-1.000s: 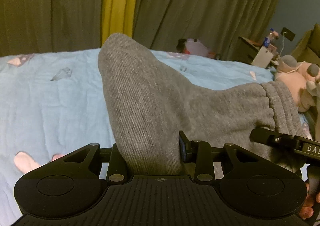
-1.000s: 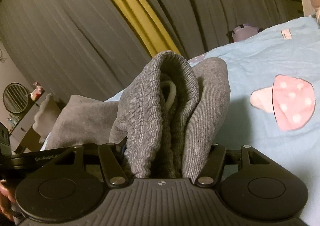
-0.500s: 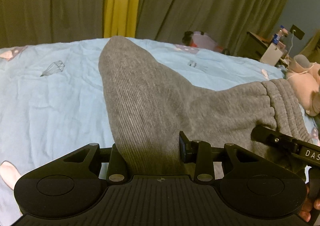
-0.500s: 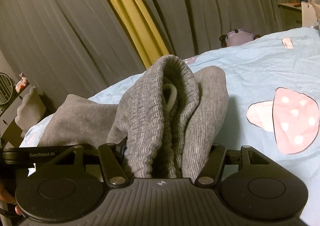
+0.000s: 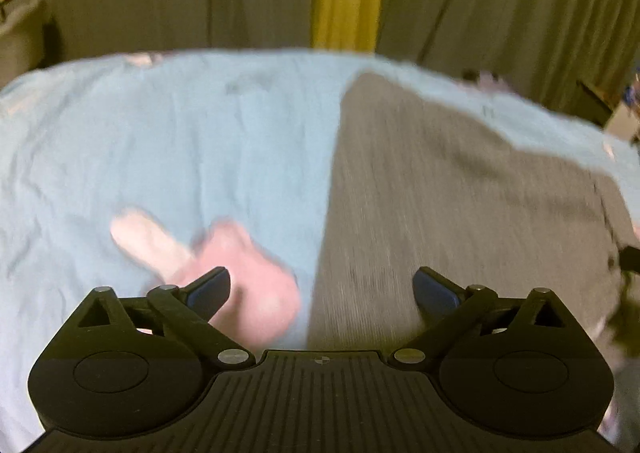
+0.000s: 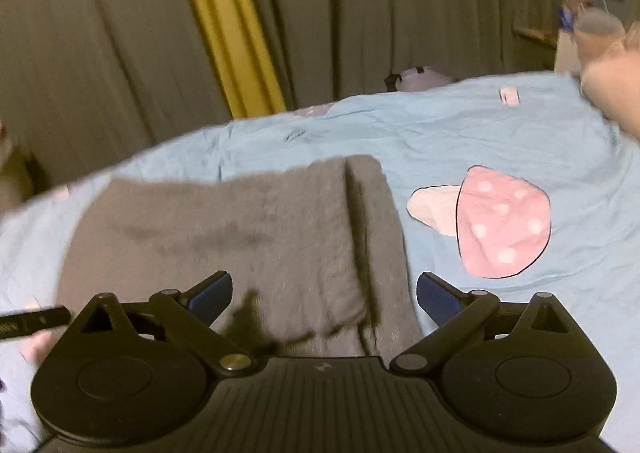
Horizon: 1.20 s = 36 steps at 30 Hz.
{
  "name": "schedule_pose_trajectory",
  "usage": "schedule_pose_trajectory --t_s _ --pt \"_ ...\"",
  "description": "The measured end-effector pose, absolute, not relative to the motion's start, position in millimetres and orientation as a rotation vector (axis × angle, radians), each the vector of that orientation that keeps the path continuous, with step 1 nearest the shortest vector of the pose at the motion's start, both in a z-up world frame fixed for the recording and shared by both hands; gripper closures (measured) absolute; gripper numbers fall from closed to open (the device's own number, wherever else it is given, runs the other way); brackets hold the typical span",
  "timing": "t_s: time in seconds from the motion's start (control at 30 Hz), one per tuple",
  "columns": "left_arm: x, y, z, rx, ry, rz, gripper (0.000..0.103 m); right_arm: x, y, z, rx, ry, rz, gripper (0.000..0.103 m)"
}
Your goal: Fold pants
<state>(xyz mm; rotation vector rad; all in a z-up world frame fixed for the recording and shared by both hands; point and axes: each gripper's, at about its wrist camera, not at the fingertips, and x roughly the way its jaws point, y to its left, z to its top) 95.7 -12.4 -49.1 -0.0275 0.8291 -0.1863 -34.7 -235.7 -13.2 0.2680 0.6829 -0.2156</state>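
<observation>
Grey pants [image 6: 240, 237] lie flat, lengthwise across bedsheet [image 6: 480, 133].

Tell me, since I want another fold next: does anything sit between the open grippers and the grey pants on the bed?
Nothing visible does. The grey pants lie flat on the blue sheet directly below the opening right gripper and left gripper, neither pressing on the cloth.

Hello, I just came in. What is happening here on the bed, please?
A person is folding grey knit pants on a light blue bed sheet with mushroom prints, using a hand-held gripper in each hand. Right now both are letting go: the left hand-held gripper and the right hand-held gripper have jaws opening wide, with no cloth pinched between them. The pants lie flat on the sheet, folded over, with the waistband toward the right side.
</observation>
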Motion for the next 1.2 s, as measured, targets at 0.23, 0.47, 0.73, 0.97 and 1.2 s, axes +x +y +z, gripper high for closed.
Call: schedule_pose_trajectory --t_s 0.23,0.47,0.73,0.97,1.2 --pt "76 4 -59 0.032 0.777 -0.058 0.0 -48 -223 -17 0.195 0.729 -0.293 0.004" --pt "49 11 -56 -0.058 0.868 -0.098 0.0 -107 -184 -1 0.12 0.562 -0.228 0.004" --pt "29 8 -52 -0.092 0.983 -0.111 0.0 -125 -147 -3 0.111 0.743 -0.103 0.004" --pt "-1 -11 -30 0.0 0.922 -0.132 0.0 -112 -146 -9 0.16 0.915 -0.124 0.004" --pt "-7 -33 -19 0.132 0.923 -0.17 0.0 -107 -143 -1 0.094 0.909 -0.203 0.004"
